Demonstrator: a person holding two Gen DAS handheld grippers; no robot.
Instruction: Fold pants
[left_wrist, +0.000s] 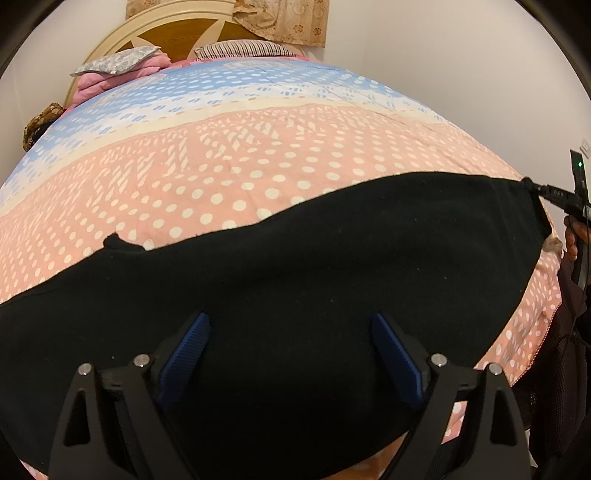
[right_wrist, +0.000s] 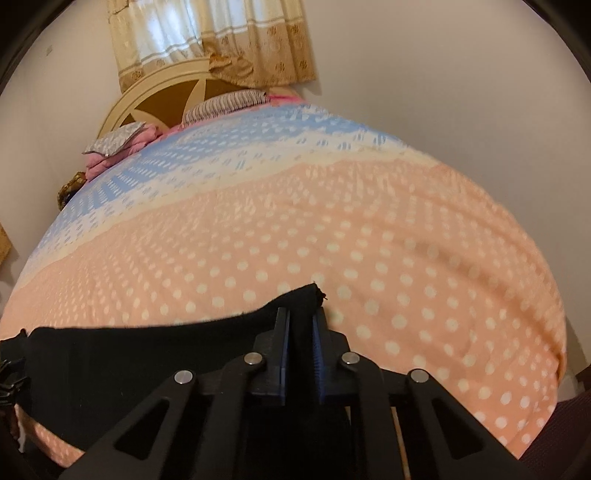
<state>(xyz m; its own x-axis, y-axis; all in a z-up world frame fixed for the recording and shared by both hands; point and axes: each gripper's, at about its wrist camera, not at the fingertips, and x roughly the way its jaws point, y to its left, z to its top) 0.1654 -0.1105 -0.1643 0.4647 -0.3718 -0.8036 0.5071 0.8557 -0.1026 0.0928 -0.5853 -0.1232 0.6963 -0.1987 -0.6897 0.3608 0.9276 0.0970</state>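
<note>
fingers of the right hand-held gripper (right_wrist: 302, 325) pinch a corner of the black pants (right_wrist: 147, 350), blue pads nearly together on the cloth. left hand-held gripper (left_wrist: 290, 332) hangs wide apart over the pants' middle, gripping nothing. pants lie spread across the near edge of the dotted pink bed (left_wrist: 258, 166).

black pants (left_wrist: 295, 266) lying flat in a wide band across the near side of the bed, one corner sticking up toward 12 o'clock
</note>
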